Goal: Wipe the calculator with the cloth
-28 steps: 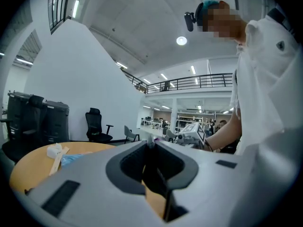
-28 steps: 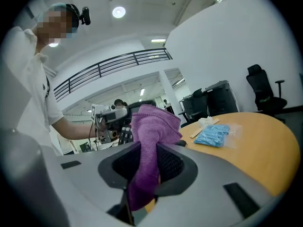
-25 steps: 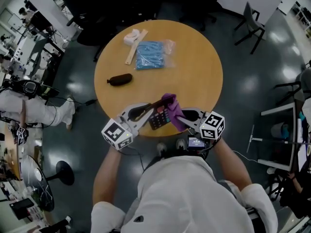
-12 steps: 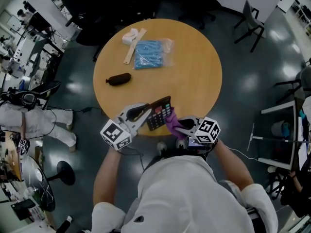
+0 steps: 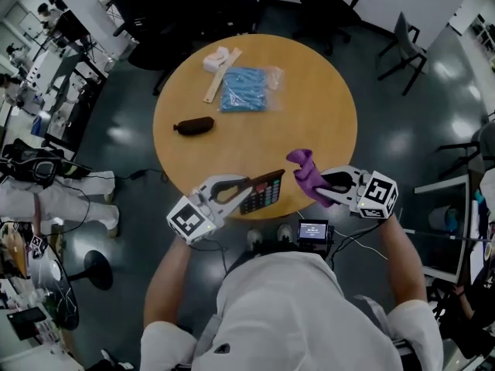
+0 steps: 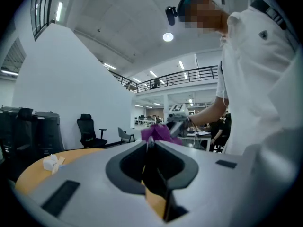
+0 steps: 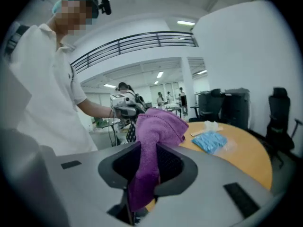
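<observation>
My left gripper point(image 5: 246, 187) is shut on a black calculator point(image 5: 264, 192), which it holds tilted over the near rim of the round wooden table point(image 5: 317, 107). In the left gripper view the calculator point(image 6: 156, 178) shows edge-on between the jaws. To its right my right gripper point(image 5: 325, 182) is shut on a purple cloth point(image 5: 308, 173), raised and apart from the calculator. The cloth point(image 7: 152, 141) hangs bunched out of the jaws in the right gripper view, with the left gripper point(image 7: 124, 103) and calculator point(image 7: 130, 132) beyond it.
On the table's far side lie a blue plastic bag point(image 5: 244, 78), a white object with a wooden stick point(image 5: 217, 62) and a black pouch point(image 5: 193, 124). A small device with a screen point(image 5: 312, 229) sits below the near rim. Office chairs stand around.
The right gripper has carried the cloth off the calculator, up and to the right. The left gripper with the calculator has shifted slightly.
</observation>
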